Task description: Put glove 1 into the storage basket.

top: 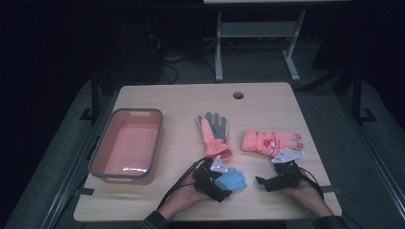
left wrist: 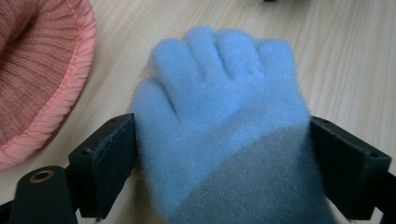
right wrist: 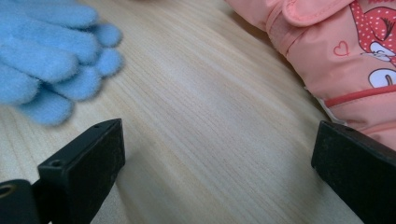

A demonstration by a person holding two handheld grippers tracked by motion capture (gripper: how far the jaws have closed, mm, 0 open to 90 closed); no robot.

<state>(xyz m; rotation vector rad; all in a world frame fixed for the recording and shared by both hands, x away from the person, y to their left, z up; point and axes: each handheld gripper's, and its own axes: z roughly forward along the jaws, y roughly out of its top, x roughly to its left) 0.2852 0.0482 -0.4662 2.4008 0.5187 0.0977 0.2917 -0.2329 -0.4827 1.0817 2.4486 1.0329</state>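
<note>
A fuzzy blue glove [top: 231, 179] is gripped between the jaws of the left gripper [top: 216, 183] near the front edge of the tabletop [top: 181, 102]; in the left gripper view the glove's [left wrist: 219, 121] palm is seen pressed between the two black pads, its fingers spread forward over the wood and its greyer cuff lying toward the camera. Just beyond the left gripper, an orange glove with a grey palm [top: 214, 135] is laid flat, fingers pointing away from the person, and its ribbed cuff [left wrist: 32, 74] is seen close beside the left jaw, apart from the blue glove. The right gripper [top: 260, 181] is held low over the tabletop to the right of the blue glove, its jaws spread wide with only bare wood between them; nothing is gripped. In the right gripper view the blue glove's fingertips [right wrist: 56, 56] are seen beyond its left jaw and a padded pink mitten [right wrist: 336, 56] with a cartoon print beyond its right jaw, neither touched by the pads. That mitten [top: 271, 141] lies just behind the right gripper, well apart from the orange glove. An orange bin with a grey rim [top: 102, 144] stands on the left part of the tabletop, clear of the gloves, with open wood between it and the left gripper.
</note>
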